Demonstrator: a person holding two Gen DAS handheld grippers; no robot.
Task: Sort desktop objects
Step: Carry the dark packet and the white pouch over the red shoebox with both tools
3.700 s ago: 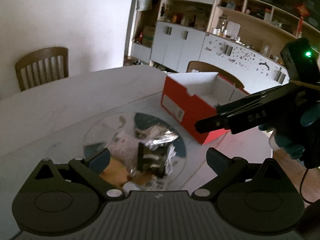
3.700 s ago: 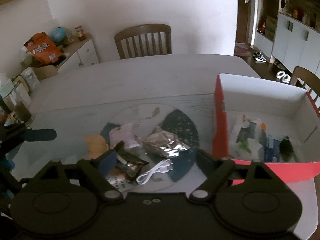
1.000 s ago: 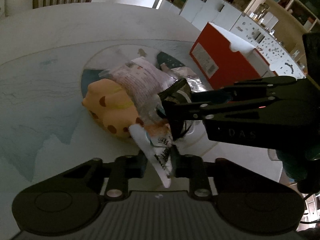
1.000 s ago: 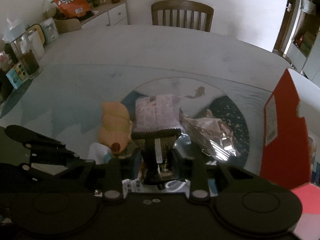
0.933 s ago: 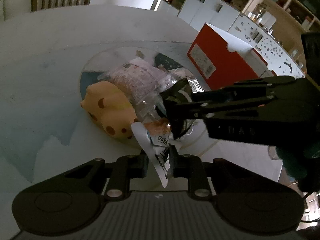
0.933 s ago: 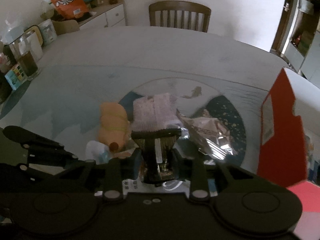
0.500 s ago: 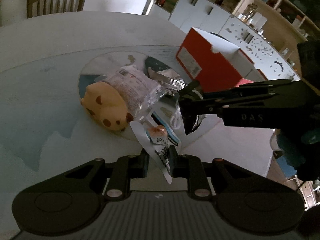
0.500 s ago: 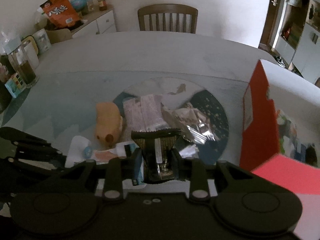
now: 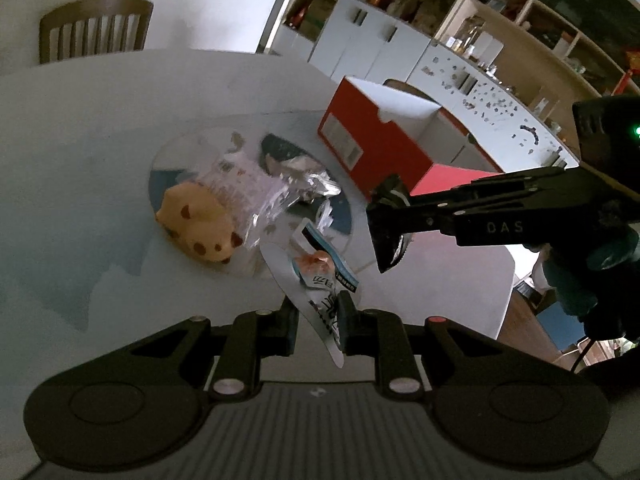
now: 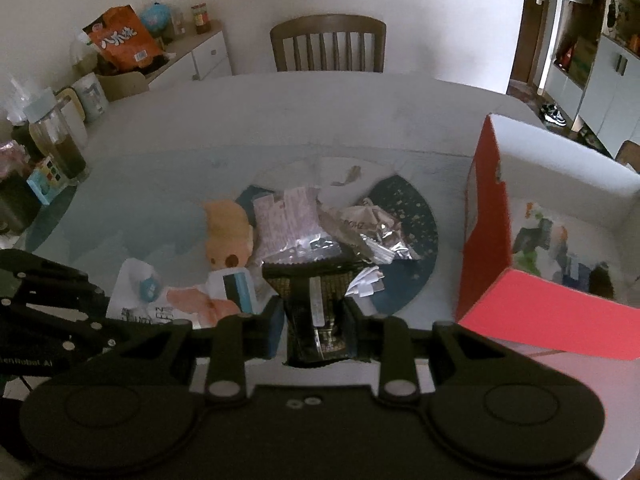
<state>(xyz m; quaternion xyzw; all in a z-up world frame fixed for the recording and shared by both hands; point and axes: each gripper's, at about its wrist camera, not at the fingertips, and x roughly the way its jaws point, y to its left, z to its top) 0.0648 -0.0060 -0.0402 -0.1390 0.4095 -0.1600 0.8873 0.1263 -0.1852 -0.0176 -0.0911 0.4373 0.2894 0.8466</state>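
My left gripper point(image 9: 316, 312) is shut on a white snack packet point(image 9: 312, 280) with an orange picture, held above the table; the packet also shows in the right wrist view point(image 10: 176, 300). My right gripper point(image 10: 314, 320) is shut on a dark snack packet point(image 10: 316, 304) and hangs in the air right of the pile; it shows in the left wrist view point(image 9: 390, 228). On the round mat point(image 10: 416, 216) lie a yellow plush toy point(image 9: 200, 224), a clear pink packet point(image 10: 288, 220) and a silver foil packet point(image 10: 368, 228). The red box point(image 10: 488, 216) stands at the right.
The box holds several items point(image 10: 560, 248). A wooden chair point(image 10: 328, 44) stands at the far side of the table. Jars and a small carton point(image 10: 44, 176) stand at the table's left edge. A sideboard point(image 10: 192, 56) with snack bags is behind.
Both grippers have risen and drawn back from the pile with their packets. The right gripper has moved right, nearer the red box.
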